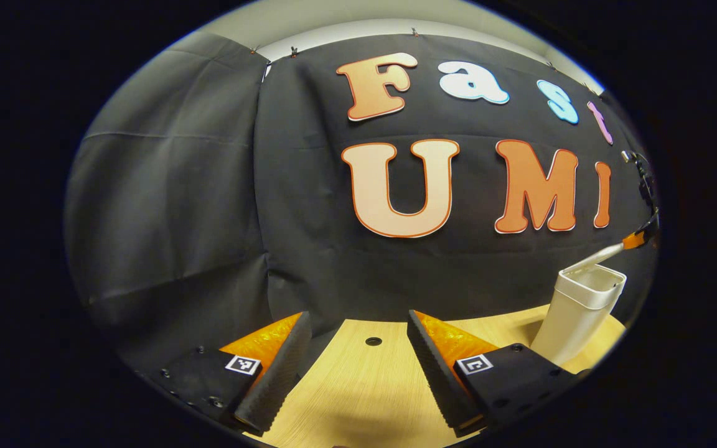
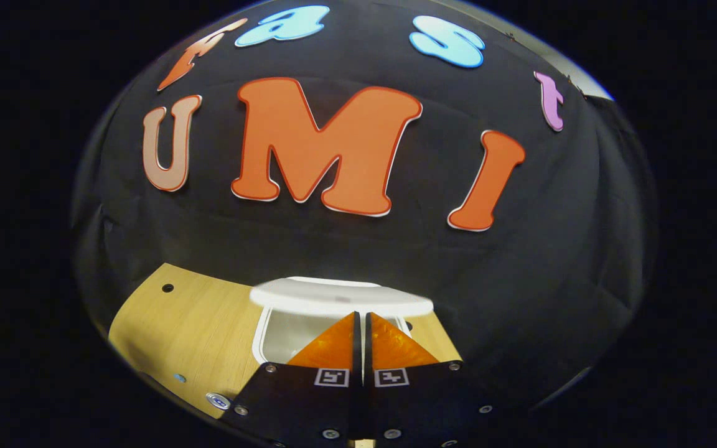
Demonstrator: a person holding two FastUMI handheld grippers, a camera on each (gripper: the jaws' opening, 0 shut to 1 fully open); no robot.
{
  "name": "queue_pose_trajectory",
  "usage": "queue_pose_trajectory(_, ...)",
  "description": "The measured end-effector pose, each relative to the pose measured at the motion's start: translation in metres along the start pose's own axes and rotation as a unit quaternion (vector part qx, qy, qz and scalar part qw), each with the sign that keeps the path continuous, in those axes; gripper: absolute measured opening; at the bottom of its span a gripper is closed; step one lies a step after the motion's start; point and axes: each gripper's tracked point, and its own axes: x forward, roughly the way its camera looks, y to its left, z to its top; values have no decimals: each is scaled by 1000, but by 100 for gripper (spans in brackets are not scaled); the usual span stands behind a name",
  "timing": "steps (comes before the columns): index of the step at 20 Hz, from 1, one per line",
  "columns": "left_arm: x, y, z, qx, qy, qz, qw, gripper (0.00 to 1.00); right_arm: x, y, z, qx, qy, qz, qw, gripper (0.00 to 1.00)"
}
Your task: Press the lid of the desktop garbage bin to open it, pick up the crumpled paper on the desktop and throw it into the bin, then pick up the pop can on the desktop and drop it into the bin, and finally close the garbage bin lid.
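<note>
A: Left gripper (image 1: 358, 348) — released, fingers spread wide, nothing between them. Hovering over bare wooden desktop (image 1: 358, 398), a small dark hole (image 1: 373, 341) in the wood just ahead.

B: And the garbage bin (image 1: 579, 311)?

A: White, standing on the desktop off to the right in the left gripper view, near the black cloth wall (image 1: 209, 186). Lid (image 1: 589, 260) tilted up at an angle, partly open, with the right gripper (image 1: 635, 239) touching its raised edge there, seen at the far rim.

B: From the right gripper view?

A: Right gripper (image 2: 361, 314) clenched, fingers pressed together with only a thin slit between, nothing held. Tips right against the near edge of the lid (image 2: 340, 297), which looks blurred. Open bin mouth (image 2: 277, 336) visible below the lid, pale inside; contents impossible to make out. Desktop (image 2: 190, 323) stretching left of the bin.
</note>
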Motion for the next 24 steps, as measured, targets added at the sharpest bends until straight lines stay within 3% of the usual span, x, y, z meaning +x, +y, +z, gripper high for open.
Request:
queue_pose_trajectory(10, -16, -20, 14, 8, -21, -8, 1000, 99, -80, 16, -9, 55, -64, 21, 996, 0)
queue_pose_trajectory(14, -22, -28, 12, 15, -24, -15, 999, 99, -99, 20, -22, 48, -76, 10, 996, 1)
queue_pose_trajectory(18, -29, -41, 10, 11, -34, -30, 999, 99, -105, 36, -40, 51, -67, 27, 996, 5)
queue_pose_trajectory(19, -31, -44, 7, 13, -33, -33, 999, 99, -107, 39, -45, 55, -60, 30, 996, 7)
queue_pose_trajectory(20, -32, -47, 3, 14, -31, -36, 999, 99, -111, 43, -46, 62, -59, 37, 996, 19)
queue_pose_trajectory(21, -33, -50, 0, 16, -29, -39, 999, 99, -113, 46, -44, 72, -65, 42, 994, 25)
queue_pose_trajectory(22, -34, -54, -5, 17, -26, -44, 999, 99, -114, 47, -44, 76, -71, 44, 994, 40)
queue_pose_trajectory(23, -35, -58, -7, 17, -24, -47, 998, 99, -115, 47, -44, 74, -73, 42, 994, 43)
queue_pose_trajectory(24, -35, -62, -10, 18, -24, -52, 998, 99, -115, 48, -47, 72, -74, 42, 994, 59)
